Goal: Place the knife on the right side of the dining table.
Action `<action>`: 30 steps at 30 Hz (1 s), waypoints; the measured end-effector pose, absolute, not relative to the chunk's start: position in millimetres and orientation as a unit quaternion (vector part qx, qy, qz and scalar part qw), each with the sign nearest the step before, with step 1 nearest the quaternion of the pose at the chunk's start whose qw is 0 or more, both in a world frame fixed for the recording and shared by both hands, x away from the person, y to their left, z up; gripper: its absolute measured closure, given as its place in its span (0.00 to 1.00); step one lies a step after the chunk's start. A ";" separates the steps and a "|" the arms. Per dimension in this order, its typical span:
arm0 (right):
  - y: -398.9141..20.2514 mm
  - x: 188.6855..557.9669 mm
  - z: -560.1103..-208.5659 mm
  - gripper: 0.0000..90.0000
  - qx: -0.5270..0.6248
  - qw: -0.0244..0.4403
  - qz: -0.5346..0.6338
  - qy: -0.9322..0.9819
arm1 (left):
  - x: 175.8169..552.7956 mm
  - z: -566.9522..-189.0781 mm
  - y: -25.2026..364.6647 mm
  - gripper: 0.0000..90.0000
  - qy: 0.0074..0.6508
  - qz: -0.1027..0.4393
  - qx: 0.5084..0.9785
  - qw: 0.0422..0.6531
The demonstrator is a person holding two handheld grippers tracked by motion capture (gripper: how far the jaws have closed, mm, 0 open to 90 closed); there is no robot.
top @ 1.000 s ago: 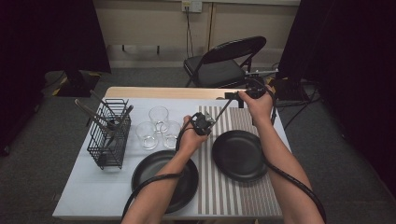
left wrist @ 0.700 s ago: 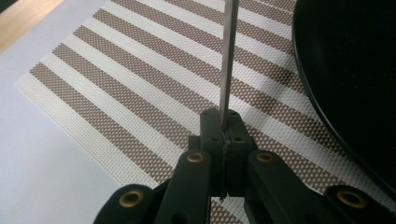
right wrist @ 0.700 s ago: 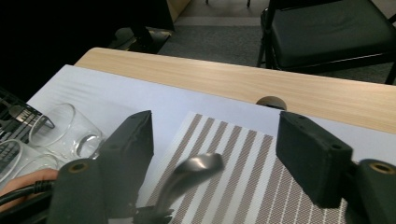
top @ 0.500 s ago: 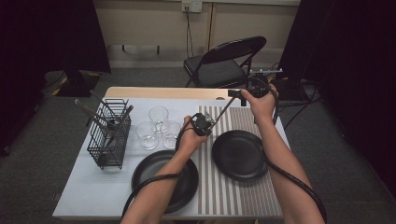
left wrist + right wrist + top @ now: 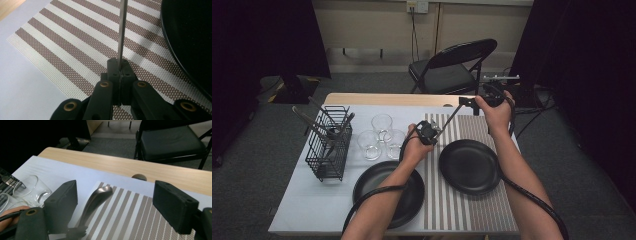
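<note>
The table [image 5: 377, 99] has a pale wooden top, bare along its far edge, with a light grey sheet [image 5: 307, 200] covering the rest. On the sheet stand a black wire basket [image 5: 330, 145] of utensils at the left, three clear glasses [image 5: 381, 136] clustered near the middle, and a black plate [image 5: 388, 192] toward the near edge. A brown-and-cream striped mat [image 5: 462, 210] lies on the right half and carries a second black plate [image 5: 469, 166].

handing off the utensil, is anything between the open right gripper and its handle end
Nothing visible. The utensil rises between the right gripper's open jaws, touching neither pad, while the left gripper stays shut on its other end.
</note>
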State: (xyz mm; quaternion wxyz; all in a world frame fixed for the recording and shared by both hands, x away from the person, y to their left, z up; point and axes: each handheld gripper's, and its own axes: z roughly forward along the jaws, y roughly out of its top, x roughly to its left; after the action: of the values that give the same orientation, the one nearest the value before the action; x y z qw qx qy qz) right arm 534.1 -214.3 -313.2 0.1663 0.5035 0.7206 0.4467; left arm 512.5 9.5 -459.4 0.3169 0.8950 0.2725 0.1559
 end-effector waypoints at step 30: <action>-218.0 501.0 -313.6 0.21 0.487 0.161 0.438 0.738 | 516.3 -458.9 7.5 0.99 0.282 0.146 0.897 0.308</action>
State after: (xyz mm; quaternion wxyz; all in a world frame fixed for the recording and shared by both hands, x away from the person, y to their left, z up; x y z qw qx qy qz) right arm 501.0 -218.0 -313.6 0.1611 0.4874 0.7380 0.4381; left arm 516.3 7.5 -458.9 0.3084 0.8969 0.2815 0.1458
